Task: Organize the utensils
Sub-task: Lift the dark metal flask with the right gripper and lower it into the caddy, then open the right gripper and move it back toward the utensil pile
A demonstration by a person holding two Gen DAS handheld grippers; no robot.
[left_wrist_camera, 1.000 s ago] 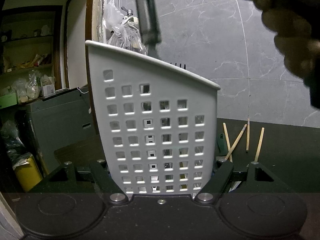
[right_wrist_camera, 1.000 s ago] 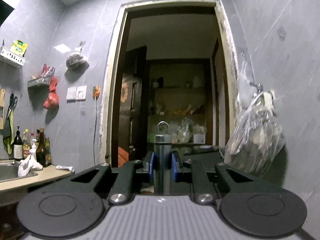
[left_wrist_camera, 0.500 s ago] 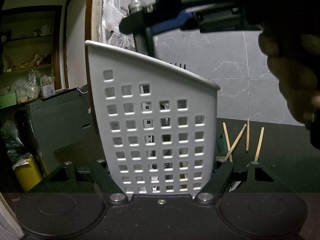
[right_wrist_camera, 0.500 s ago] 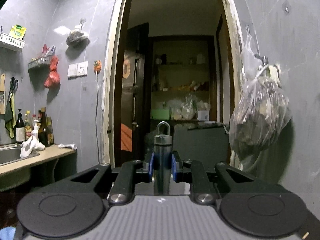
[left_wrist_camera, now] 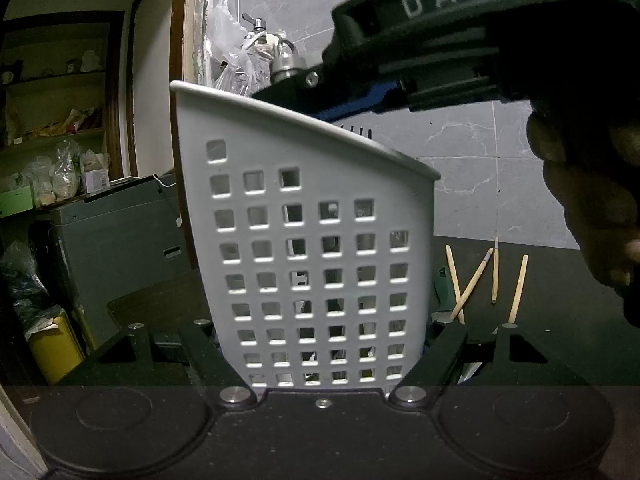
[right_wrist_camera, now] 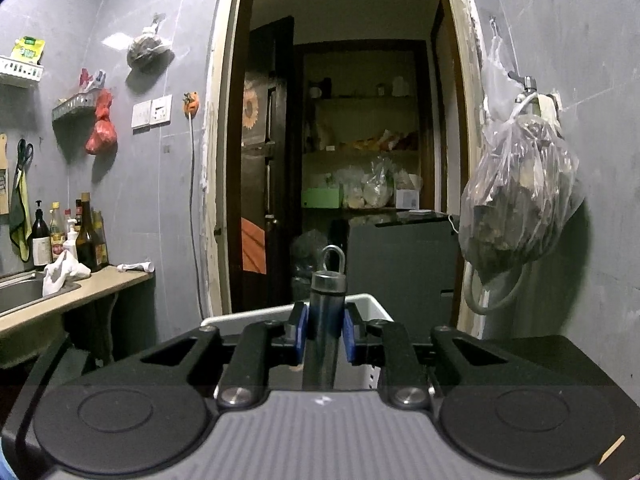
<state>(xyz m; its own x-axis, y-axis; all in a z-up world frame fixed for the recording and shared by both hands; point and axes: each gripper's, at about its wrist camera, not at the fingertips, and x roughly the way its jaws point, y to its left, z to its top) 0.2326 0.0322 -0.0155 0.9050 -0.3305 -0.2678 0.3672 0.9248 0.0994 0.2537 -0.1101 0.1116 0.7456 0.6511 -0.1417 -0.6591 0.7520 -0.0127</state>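
Grey marbled tiles line the wall [left_wrist_camera: 460, 92], and a dark counter [left_wrist_camera: 552, 280] lies below it. One white perforated basket [left_wrist_camera: 320, 248] is stood upright on the counter and is clamped at its base between the fingers of the left gripper [left_wrist_camera: 322, 360], whose jaws are pressed on its sides. Four chopsticks [left_wrist_camera: 495, 270] are seen lying on the counter at 3 o'clock from the basket, two of them crossed. One green handle [left_wrist_camera: 442, 288] is glimpsed just beside the basket. One metal utensil handle [right_wrist_camera: 326, 320] with a ring on top is held upright between the blue pads of the right gripper [right_wrist_camera: 325, 334], narrowly parted, right over the basket's rim. One clear bag [right_wrist_camera: 520, 204] is hung at 2 o'clock.
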